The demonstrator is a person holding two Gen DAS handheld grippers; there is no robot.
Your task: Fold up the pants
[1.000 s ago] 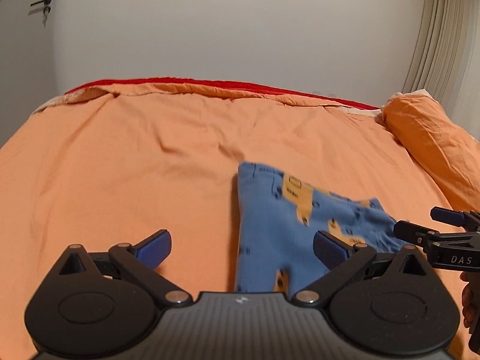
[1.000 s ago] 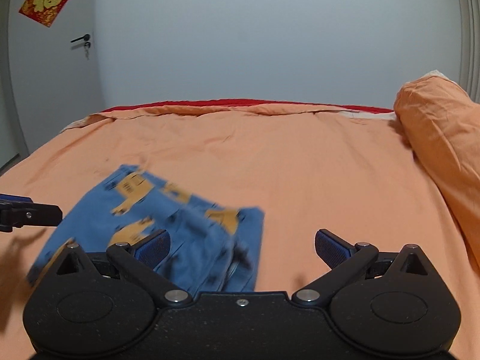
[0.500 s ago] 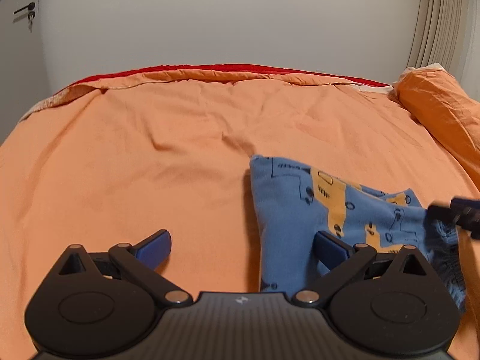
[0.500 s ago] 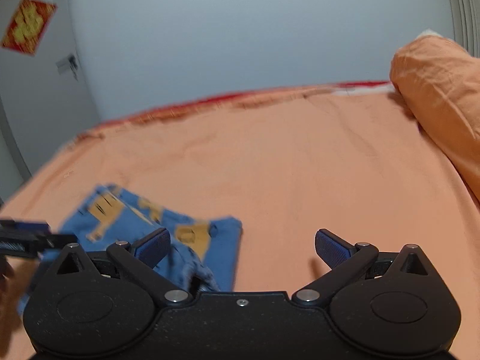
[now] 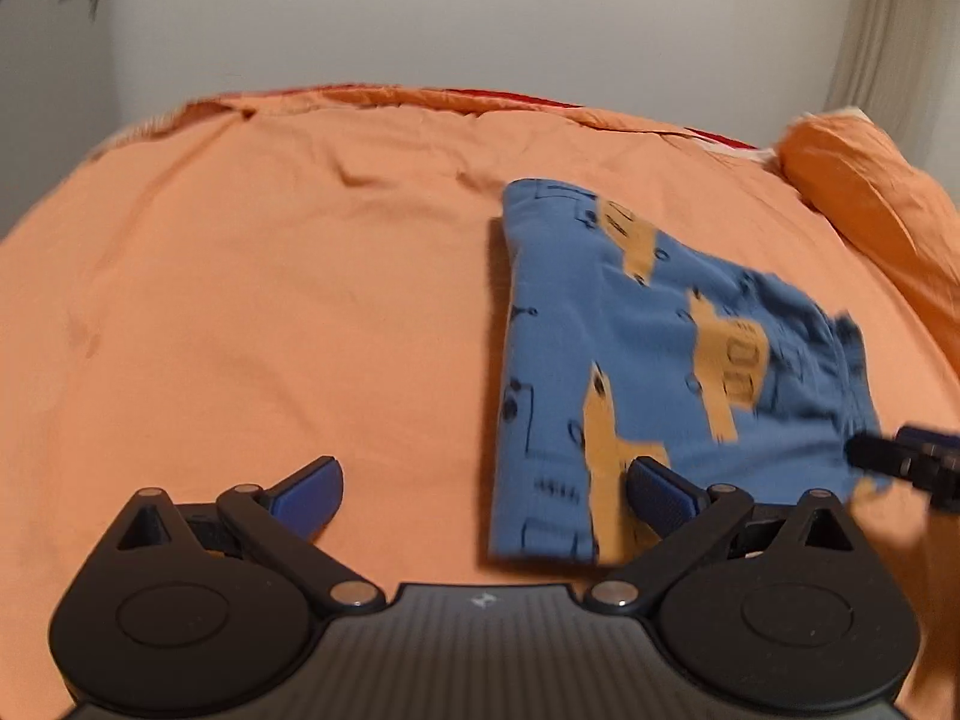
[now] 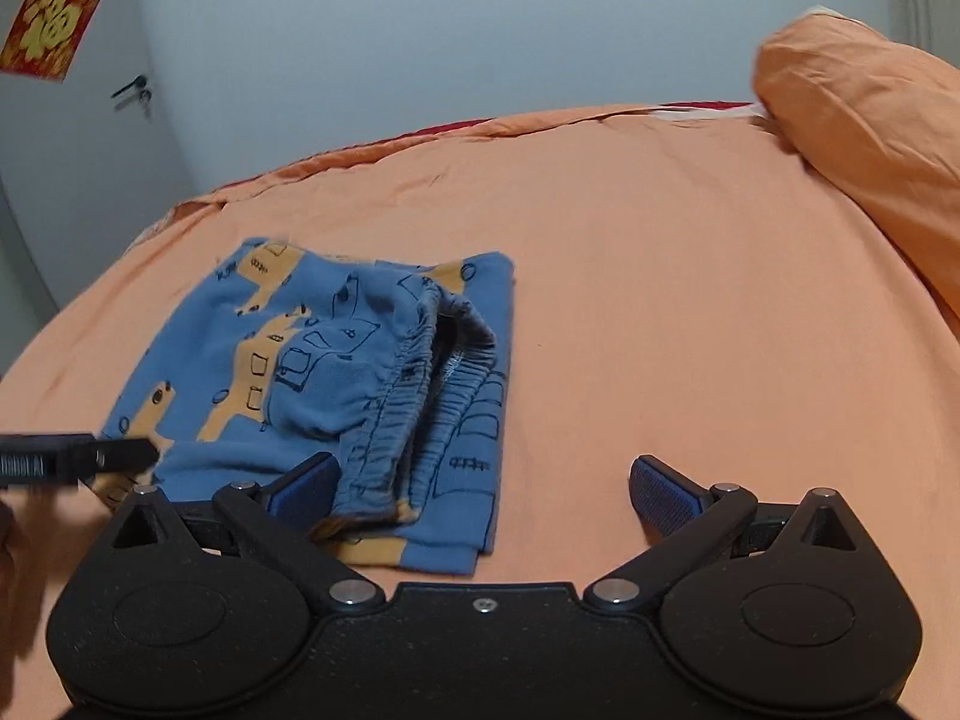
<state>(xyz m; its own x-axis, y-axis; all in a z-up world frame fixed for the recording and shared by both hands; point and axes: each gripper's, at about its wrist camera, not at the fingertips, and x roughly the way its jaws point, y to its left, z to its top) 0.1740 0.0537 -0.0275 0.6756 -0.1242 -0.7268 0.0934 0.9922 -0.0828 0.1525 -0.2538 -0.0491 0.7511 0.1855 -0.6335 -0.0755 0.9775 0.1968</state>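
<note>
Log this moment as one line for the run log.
pants: folded on bed | left gripper: open, empty | right gripper: open, empty

Home bedroom: bed (image 5: 300,300), pillow (image 6: 870,138), door (image 6: 72,150).

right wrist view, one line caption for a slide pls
Open right gripper hovers over folded blue patterned pants on an orange bedsheet.

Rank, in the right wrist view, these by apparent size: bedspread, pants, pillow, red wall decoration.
1. Orange bedspread
2. Blue patterned pants
3. Orange pillow, cut off by the frame, so its place against the pants is unsure
4. Red wall decoration
</note>
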